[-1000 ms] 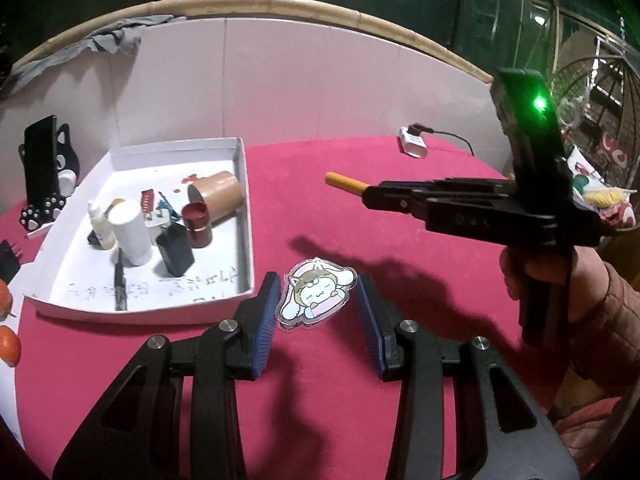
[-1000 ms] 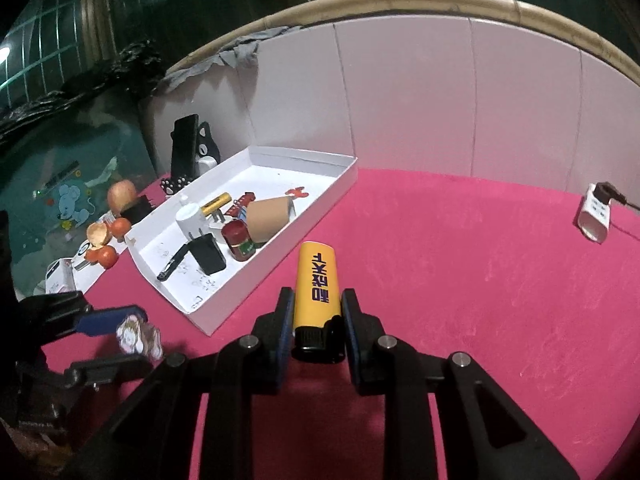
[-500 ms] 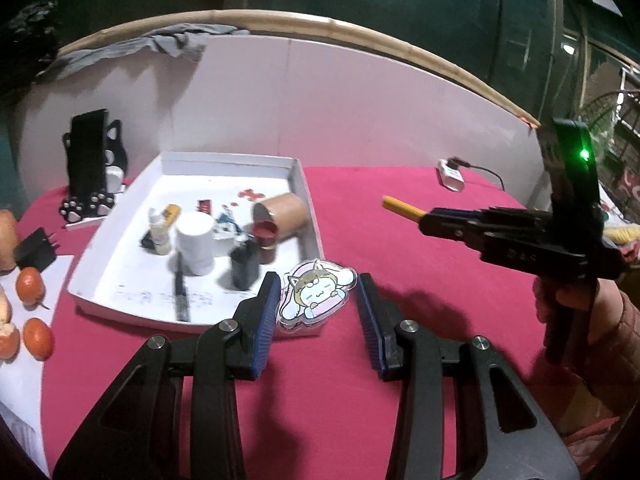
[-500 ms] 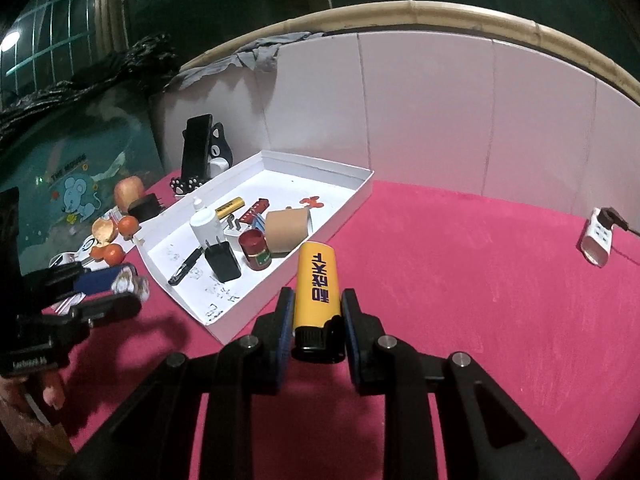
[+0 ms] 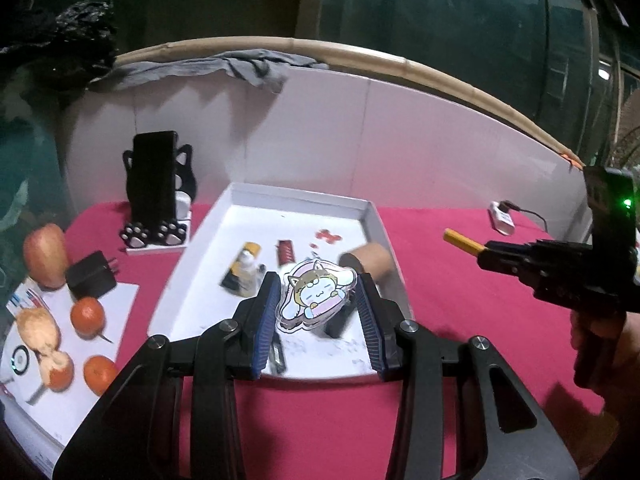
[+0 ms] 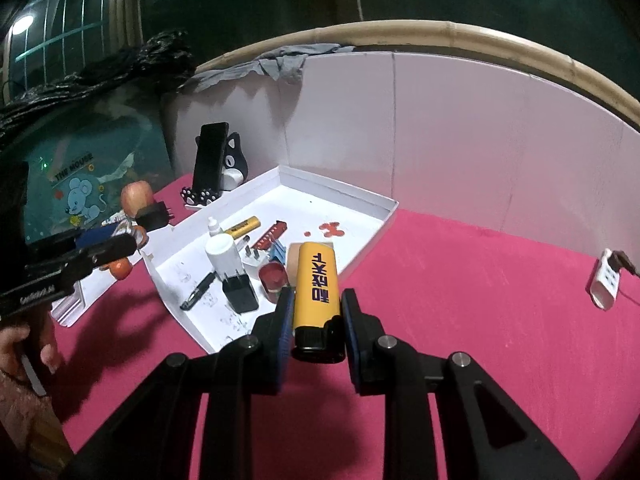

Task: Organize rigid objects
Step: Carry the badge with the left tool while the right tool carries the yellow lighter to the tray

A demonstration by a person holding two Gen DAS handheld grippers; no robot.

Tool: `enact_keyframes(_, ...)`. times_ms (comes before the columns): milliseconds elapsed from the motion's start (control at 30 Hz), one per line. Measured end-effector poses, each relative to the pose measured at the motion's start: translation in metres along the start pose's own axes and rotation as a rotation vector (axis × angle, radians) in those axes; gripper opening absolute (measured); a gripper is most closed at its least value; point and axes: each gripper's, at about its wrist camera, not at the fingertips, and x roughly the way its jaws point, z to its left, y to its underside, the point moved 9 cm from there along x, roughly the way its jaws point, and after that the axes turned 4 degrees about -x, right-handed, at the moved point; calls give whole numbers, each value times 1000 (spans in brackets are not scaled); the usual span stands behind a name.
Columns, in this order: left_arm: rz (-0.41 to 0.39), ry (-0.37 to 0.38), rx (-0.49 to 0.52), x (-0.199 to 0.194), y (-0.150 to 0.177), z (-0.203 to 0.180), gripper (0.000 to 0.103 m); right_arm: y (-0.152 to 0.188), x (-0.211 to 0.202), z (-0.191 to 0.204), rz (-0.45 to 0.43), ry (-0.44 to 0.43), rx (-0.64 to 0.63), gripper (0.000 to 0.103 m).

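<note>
Yellow lighter [image 6: 316, 286] base hidden, cardboard tube [image 5: 370, 265] half hidden

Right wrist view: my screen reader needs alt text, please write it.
The right gripper clamps a yellow lighter above a red tablecloth, beside a white tray of small items. The left gripper hovers at far left.

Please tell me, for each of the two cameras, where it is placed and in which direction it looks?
Left wrist: on the left gripper, looking forward over the held cartoon charm into the white tray; the right gripper and hand show at right.
Right wrist: on the right gripper, looking past the yellow lighter to the tray; the left gripper shows at left.
Both views share the tray, the red table and the phone stand.
</note>
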Motion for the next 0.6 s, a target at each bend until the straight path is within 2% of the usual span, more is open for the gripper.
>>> enact_keyframes(333, -10, -58, -11, 25, -35, 25, 38, -33, 32, 20, 19, -1, -46, 22)
enact_keyframes(600, 4, -127, -16, 55, -49, 39, 38, -50, 63, 19, 50, -2, -1, 22)
